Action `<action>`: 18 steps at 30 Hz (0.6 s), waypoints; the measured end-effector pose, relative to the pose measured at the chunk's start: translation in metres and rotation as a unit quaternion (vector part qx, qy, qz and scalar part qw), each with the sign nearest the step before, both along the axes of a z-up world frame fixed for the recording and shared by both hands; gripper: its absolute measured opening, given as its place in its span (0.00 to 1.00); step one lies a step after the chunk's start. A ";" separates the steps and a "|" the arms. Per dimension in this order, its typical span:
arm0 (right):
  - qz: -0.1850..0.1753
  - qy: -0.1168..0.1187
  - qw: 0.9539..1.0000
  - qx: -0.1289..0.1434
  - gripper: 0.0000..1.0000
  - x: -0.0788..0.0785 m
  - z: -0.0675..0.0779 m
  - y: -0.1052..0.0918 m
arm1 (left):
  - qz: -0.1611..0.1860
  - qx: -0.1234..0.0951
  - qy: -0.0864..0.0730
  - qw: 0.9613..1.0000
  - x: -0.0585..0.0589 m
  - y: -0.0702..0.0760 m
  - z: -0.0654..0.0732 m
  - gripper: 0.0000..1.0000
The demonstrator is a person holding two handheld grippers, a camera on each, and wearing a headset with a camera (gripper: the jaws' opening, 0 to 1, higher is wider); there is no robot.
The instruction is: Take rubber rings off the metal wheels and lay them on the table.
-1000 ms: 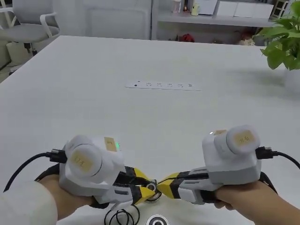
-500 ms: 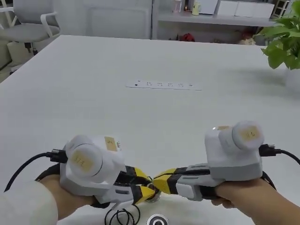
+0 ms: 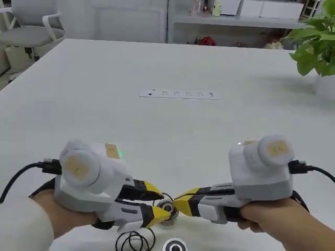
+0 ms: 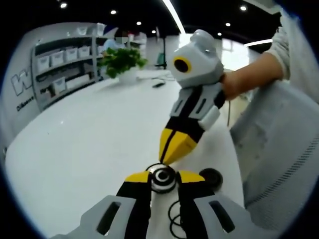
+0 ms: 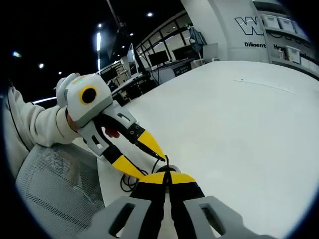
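— Largest lot, the tabletop (image 3: 172, 136)?
— White, with a power strip (image 3: 180, 94) towards its far edge.
— Your grippers?
— Both at the near edge. Left gripper (image 3: 161, 203) clamped on a metal wheel (image 3: 167, 208). Right gripper (image 3: 177, 205) has its jaws together, tips at that wheel's rim.
— Smaller lots?
— Second wheel (image 3: 175, 246) and loose rubber rings (image 3: 135, 241), at the near edge.

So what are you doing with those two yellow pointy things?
A person holds a tool in each hand over the white table. The left tool grips a small metal wheel between its jaws. The right tool, jaws closed, pokes at the wheel's edge where its black rubber ring sits. A few loose rings lie on the table nearby.
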State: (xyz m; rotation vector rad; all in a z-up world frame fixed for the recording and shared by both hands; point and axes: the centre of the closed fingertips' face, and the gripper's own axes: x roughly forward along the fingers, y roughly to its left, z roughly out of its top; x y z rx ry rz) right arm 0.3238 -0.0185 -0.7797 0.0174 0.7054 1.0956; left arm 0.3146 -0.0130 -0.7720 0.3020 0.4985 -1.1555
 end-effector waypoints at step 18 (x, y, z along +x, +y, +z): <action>0.005 0.002 0.999 0.034 0.00 -0.007 0.019 0.012 | 0.037 -0.015 -0.021 0.999 0.000 0.039 0.040 0.40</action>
